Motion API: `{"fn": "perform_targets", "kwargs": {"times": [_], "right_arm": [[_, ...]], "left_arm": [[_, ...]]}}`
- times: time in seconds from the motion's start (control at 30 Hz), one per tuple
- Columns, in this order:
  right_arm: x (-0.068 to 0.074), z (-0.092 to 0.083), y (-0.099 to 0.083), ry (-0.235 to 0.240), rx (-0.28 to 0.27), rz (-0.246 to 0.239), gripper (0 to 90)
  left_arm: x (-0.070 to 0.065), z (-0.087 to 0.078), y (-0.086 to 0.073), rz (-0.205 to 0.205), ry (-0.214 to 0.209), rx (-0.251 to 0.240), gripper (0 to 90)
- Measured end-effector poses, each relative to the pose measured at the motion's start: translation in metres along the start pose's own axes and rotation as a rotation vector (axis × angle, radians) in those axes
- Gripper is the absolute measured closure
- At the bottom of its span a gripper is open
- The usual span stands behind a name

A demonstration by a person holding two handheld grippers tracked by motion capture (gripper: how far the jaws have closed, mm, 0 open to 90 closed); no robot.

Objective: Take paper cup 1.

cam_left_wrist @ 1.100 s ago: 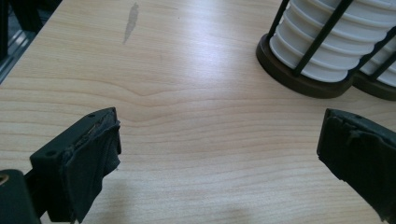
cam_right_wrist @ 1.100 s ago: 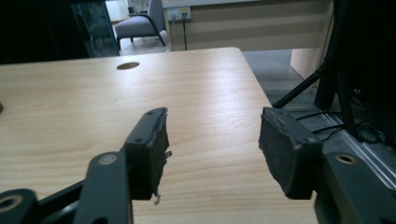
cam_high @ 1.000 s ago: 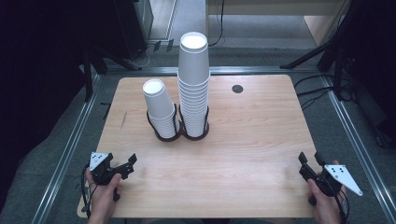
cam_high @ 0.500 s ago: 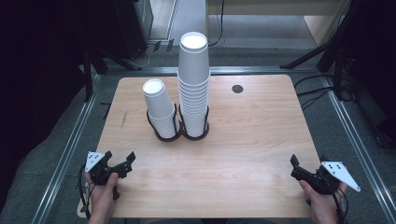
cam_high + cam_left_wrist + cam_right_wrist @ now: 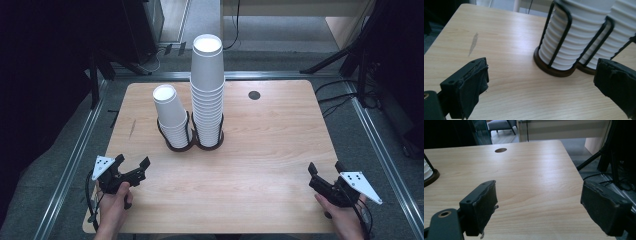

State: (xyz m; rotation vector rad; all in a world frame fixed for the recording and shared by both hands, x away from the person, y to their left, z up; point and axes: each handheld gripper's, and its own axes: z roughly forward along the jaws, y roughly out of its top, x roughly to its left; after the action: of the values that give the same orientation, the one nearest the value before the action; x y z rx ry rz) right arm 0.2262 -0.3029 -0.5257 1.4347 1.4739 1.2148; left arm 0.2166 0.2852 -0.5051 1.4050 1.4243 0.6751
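Two stacks of white paper cups stand mid-table in black wire holders: a short stack (image 5: 172, 117) on the left and a tall stack (image 5: 207, 90) on the right. My left gripper (image 5: 133, 161) hovers near the front left corner, open and empty. In the left gripper view its jaws (image 5: 541, 82) frame the short stack (image 5: 566, 42), with the tall stack (image 5: 614, 37) beside it. My right gripper (image 5: 325, 167) is at the front right, open. Its jaws (image 5: 539, 195) have just been closing, with nothing between them and bare wood beyond.
The wooden table (image 5: 270, 150) has a dark cable hole (image 5: 254, 95) at the back right and a grey streak (image 5: 133, 128) on its left side. Metal rails run along both sides on the floor. Stand legs and cables (image 5: 350, 65) crowd the far right.
The left gripper has lifted a little off the table, toward the cups. The right gripper has shifted slightly left, and its jaws stand wider apart than a second ago.
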Motion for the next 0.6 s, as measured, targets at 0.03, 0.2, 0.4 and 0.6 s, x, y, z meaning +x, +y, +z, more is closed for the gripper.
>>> {"fn": "perform_targets", "kwargs": {"times": [0.03,0.2,0.4,0.6], "right_arm": [[0.000,0.000,0.000,0.000,0.000,0.000,13.6],[0.005,0.000,0.002,0.015,-0.010,-0.065,21.3],[0.009,-0.001,0.003,0.003,0.013,-0.094,18.7],[0.009,0.001,0.007,-0.007,0.039,-0.135,13.3]], "left_arm": [[0.000,0.000,0.000,0.000,0.000,0.000,0.0],[-0.009,0.002,0.005,0.023,-0.012,-0.001,0.0],[-0.017,0.008,0.010,0.024,-0.024,-0.005,0.0],[-0.025,0.012,0.020,0.027,-0.038,-0.023,0.0]]}}
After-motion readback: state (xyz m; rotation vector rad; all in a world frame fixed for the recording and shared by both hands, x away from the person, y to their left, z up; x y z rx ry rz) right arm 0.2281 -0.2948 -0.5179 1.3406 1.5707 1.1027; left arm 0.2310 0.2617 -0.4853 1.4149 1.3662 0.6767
